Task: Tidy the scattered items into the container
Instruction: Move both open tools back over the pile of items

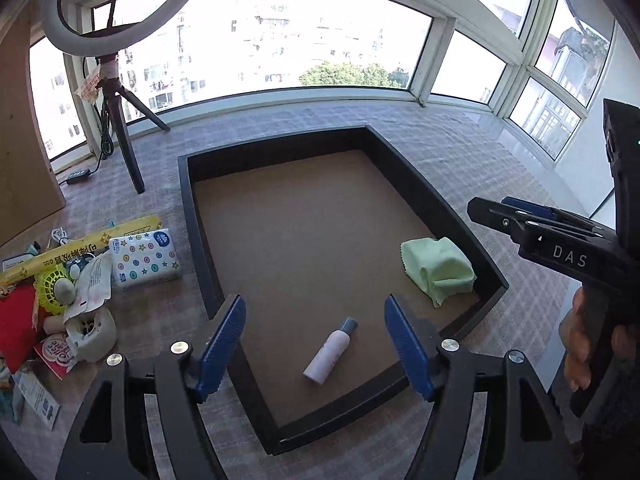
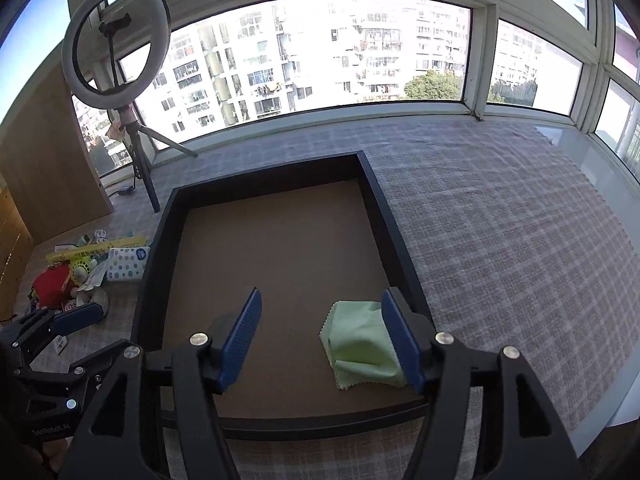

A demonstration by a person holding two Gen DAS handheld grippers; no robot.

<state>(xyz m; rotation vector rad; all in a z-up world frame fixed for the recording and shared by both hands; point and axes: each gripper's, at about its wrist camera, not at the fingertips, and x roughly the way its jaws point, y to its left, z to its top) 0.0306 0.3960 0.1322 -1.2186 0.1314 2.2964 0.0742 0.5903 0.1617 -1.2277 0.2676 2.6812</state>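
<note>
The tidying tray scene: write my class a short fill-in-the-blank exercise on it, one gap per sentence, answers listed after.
1. The green cloth lies inside the black ____.
2. The white bottle in the tray lies on its ____.
3. The left gripper holds ____ between its blue pads.
4. The pile of scattered items still lies on the cloth-covered surface to the ____ of the tray in the left wrist view.

Answers: tray; side; nothing; left

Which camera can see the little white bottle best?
The left wrist view. There the white bottle lies whole on the floor of the black tray, between the open left gripper fingers. The right wrist view doesn't show the bottle at all.
</note>
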